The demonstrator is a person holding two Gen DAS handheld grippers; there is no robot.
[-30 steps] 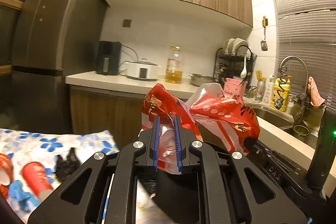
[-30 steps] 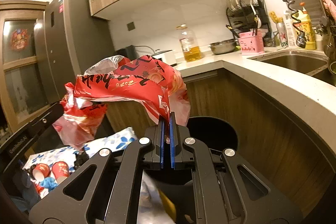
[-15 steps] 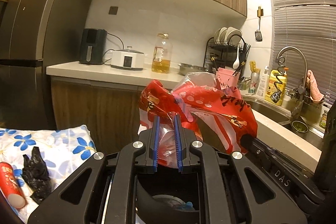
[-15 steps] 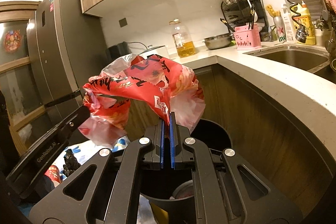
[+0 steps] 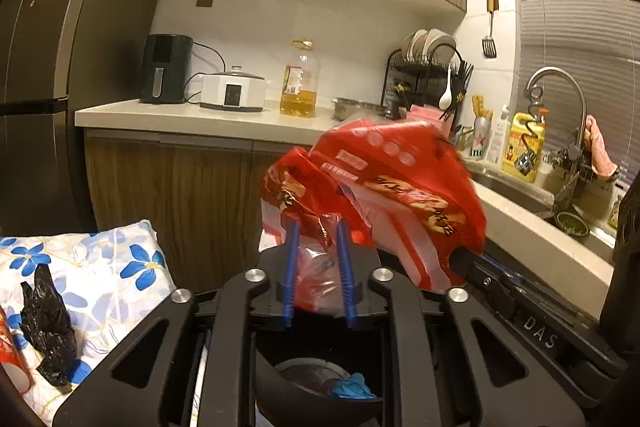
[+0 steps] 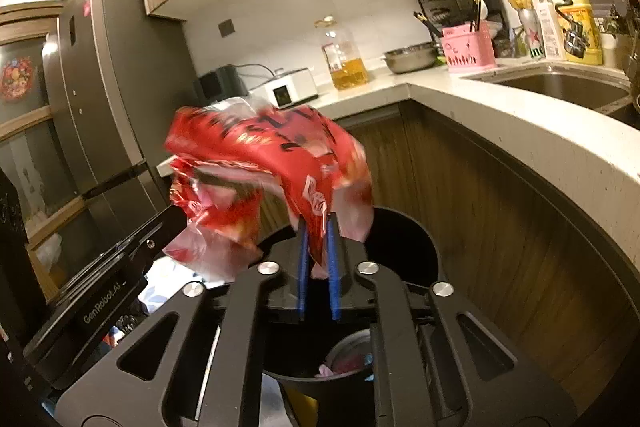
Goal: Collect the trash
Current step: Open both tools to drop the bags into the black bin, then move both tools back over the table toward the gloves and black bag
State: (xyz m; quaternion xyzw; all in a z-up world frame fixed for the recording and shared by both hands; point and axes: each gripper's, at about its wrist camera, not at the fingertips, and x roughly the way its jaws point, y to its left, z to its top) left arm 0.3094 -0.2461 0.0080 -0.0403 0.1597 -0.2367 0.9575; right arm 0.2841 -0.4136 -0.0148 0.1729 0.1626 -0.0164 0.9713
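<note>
Your left gripper [image 5: 318, 269] and right gripper [image 6: 318, 267] hold one red bag [image 6: 272, 163] above the black bin [image 6: 404, 239]. Both sets of jaws have just been opening and now stand slightly spread, with bag plastic between the pads; whether either still pinches cannot be told. Left of the bin, a black wrapper [image 5: 48, 323] lies on the floral cloth [image 5: 108, 267].
</note>
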